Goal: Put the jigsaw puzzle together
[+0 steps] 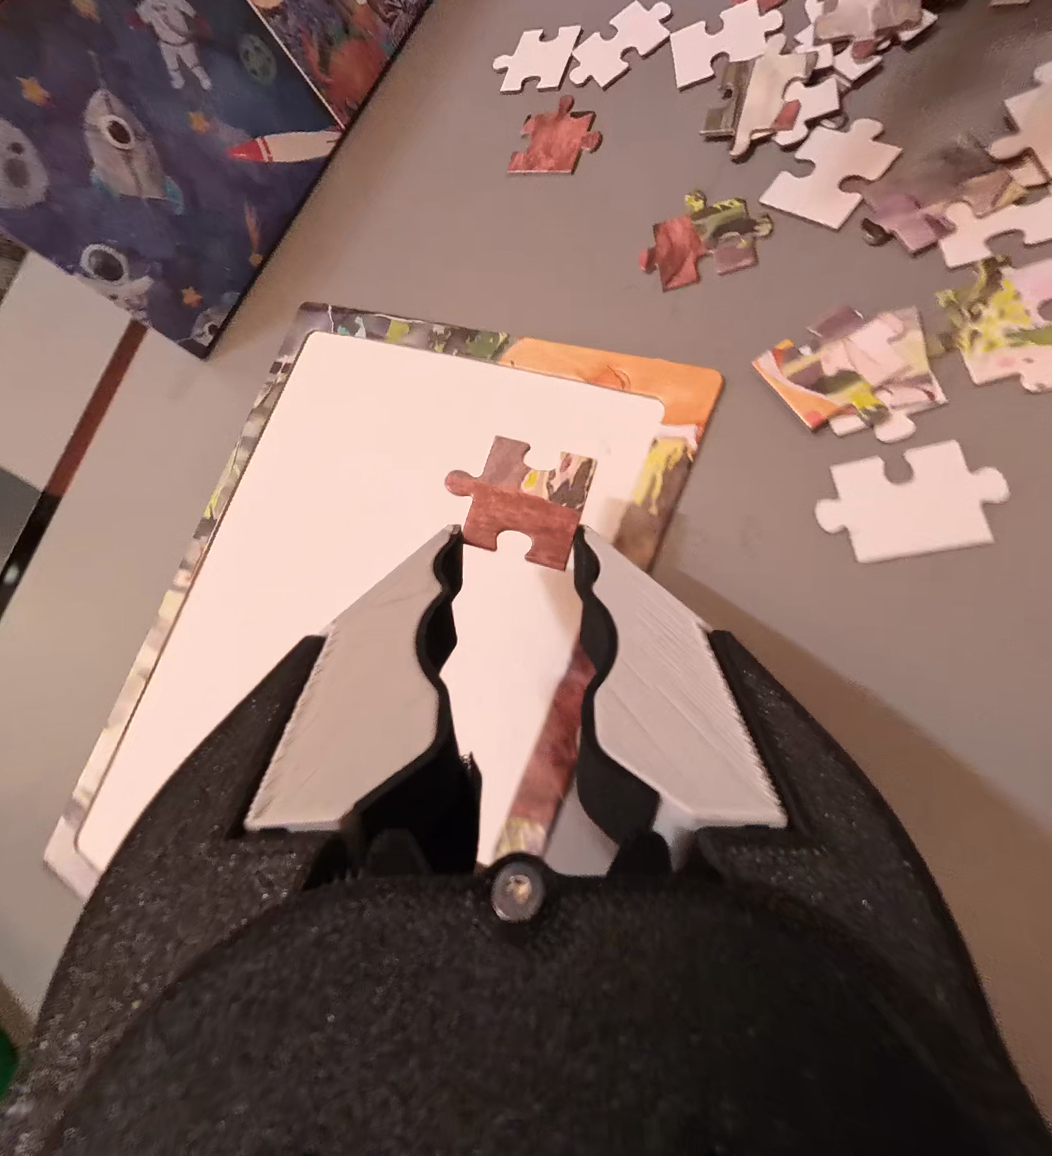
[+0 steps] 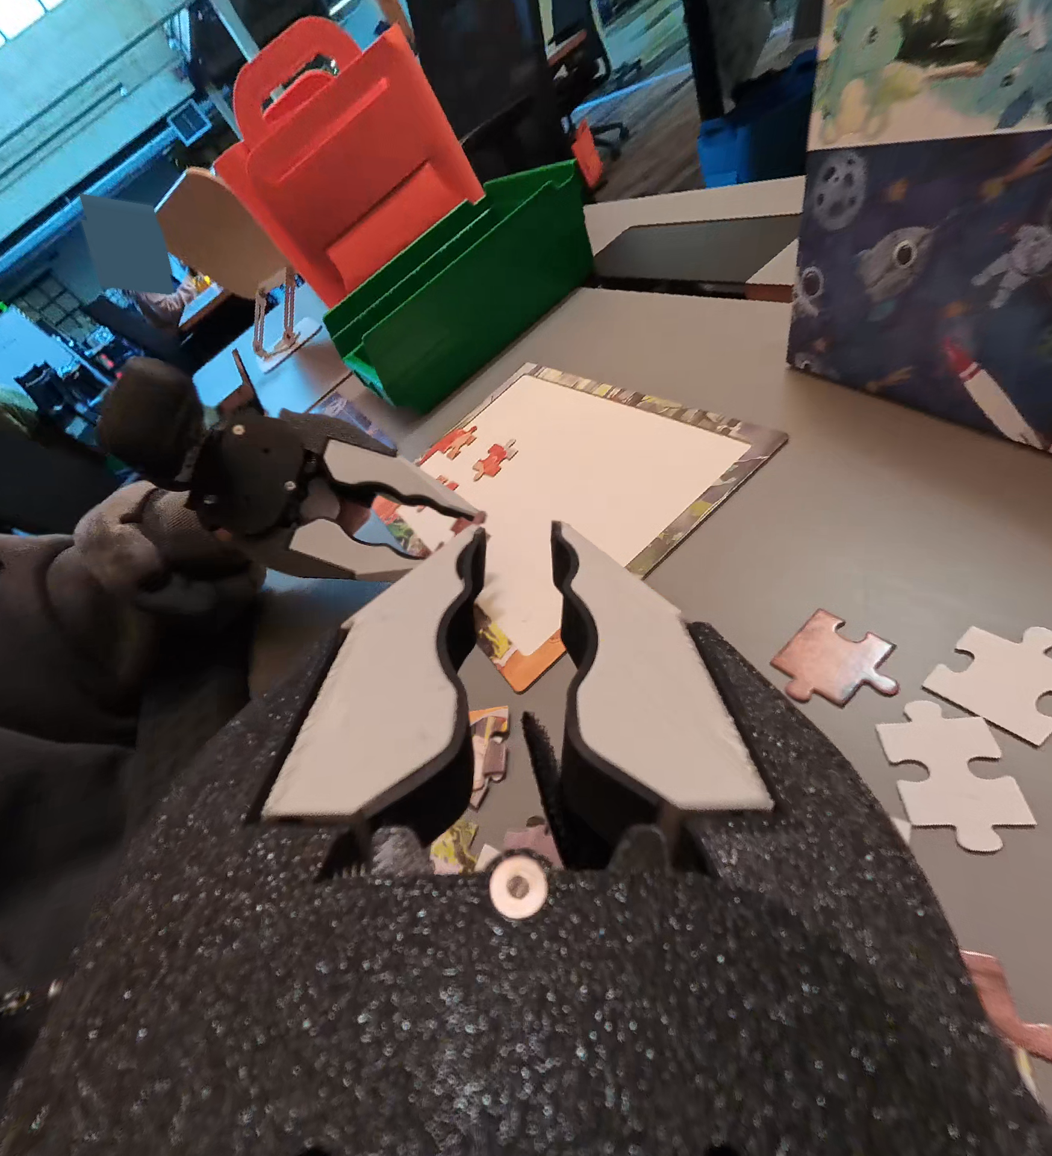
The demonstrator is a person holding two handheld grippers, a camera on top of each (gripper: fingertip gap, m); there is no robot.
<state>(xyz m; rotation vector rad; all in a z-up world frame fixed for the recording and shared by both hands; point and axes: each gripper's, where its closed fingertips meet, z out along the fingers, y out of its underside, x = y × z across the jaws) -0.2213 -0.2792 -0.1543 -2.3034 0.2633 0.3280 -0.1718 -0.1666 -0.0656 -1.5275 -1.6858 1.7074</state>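
The puzzle tray (image 1: pixel 611 369) lies on the grey table, with a white inside and a printed border. My left gripper (image 1: pixel 520 535) is shut on a reddish-brown puzzle piece (image 1: pixel 520 503) and holds it over the tray's right part. In the right wrist view the left gripper (image 2: pixel 385 519) sits in a gloved hand at the tray's left edge (image 2: pixel 698 494). A few red pieces (image 2: pixel 495 460) lie in the tray beside it. My right gripper (image 2: pixel 518 532) is open and empty, above the tray's orange corner (image 2: pixel 526 672). Several loose pieces (image 1: pixel 911 500) lie to the right, some face down.
A space-themed puzzle box (image 1: pixel 104 156) stands behind the tray and also shows in the right wrist view (image 2: pixel 948 281). A green bin (image 2: pixel 467 294) holding a red carrier (image 2: pixel 348 162) stands at the far edge. Loose pieces (image 2: pixel 833 666) lie right of my right gripper. Blurred people sit far behind. About 15 cm separates my left fingertips from my right.
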